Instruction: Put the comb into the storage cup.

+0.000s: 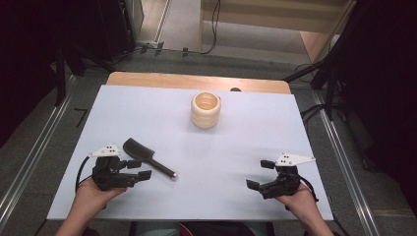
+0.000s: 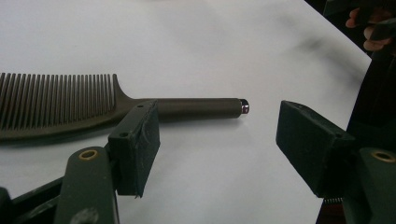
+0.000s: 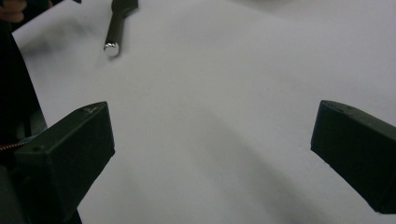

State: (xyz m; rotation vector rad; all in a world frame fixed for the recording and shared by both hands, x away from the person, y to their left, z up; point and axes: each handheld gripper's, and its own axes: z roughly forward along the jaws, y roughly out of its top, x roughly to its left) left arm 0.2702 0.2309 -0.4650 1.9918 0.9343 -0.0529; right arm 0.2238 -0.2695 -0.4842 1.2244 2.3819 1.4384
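Note:
A dark comb (image 1: 145, 156) lies flat on the white table (image 1: 246, 142), teeth end to the far left, its handle ending in a small metal cap (image 1: 173, 175). My left gripper (image 1: 139, 169) rests low by the near left edge, open, just beside the handle without gripping it. In the left gripper view the comb (image 2: 70, 105) lies across behind the left pad (image 2: 137, 147), and nothing sits between the jaws. My right gripper (image 1: 260, 174) stands open near the front right, nothing between its pads (image 3: 70, 149). The comb's handle tip (image 3: 113, 44) shows far off in the right gripper view.
A cream ribbed cup (image 1: 205, 109) stands upright at the back middle of the table. A wooden strip (image 1: 196, 81) runs along the far edge. Dark stands and cables (image 1: 319, 73) flank the table on both sides.

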